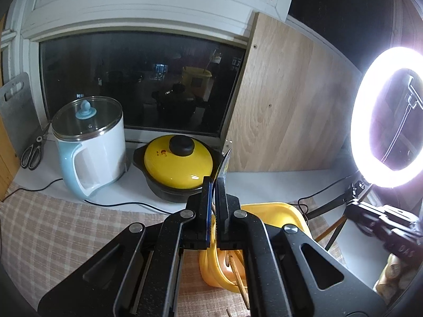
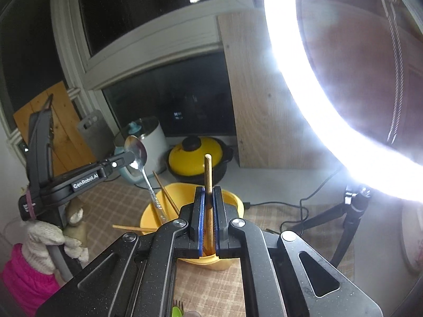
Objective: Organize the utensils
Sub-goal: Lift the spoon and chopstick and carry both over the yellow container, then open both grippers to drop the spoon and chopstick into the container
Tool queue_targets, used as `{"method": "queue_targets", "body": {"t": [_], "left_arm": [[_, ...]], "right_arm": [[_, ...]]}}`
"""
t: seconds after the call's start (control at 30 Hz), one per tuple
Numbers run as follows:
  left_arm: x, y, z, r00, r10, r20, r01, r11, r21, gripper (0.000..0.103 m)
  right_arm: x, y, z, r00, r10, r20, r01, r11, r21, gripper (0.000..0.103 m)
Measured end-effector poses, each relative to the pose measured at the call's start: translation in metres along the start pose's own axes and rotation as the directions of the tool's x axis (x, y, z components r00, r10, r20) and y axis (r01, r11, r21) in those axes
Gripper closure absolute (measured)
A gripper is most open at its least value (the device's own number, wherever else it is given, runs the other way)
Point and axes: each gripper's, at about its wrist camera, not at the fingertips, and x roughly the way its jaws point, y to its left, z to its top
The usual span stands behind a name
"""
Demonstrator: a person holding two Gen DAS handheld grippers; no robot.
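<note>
A metal spoon [image 2: 137,153] is pinched between the closed jaws of the left gripper [image 1: 214,182], bowl uppermost, its handle slanting down into the yellow holder [image 2: 232,198] on the checked cloth [image 1: 66,224]. A wooden chopstick [image 2: 208,174] is clamped upright by the right gripper [image 2: 208,192] directly over the same holder. Further chopsticks [image 2: 165,190] are seen leaning inside the holder, with a yellow-lidded pot [image 1: 177,161] and a kettle [image 1: 90,142] noted behind.
</note>
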Motion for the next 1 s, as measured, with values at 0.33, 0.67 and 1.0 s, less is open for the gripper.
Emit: {"method": "queue_targets", "body": {"t": [0.33,0.67,1.0], "left_arm": [[0.015,0.001,-0.009,0.999,-0.003,-0.047,0.003,1.0,0.001,0.103],[0.019,-0.002,-0.013,0.997,-0.019,-0.073,0.02,1.0,0.007,0.103],[0.008,-0.001,-0.011,0.998,-0.018,-0.062,0.018,1.0,-0.004,0.088]], "right_arm": [[0.027,-0.011,-0.01,0.997,0.004,-0.077,-0.001,0.999,0.044,0.099],[0.033,-0.017,-0.015,0.994,0.006,-0.11,0.001,0.998,0.06,0.099],[0.025,-0.019,-0.015,0.996,-0.011,-0.09,0.017,0.997,0.07,0.061]]}}
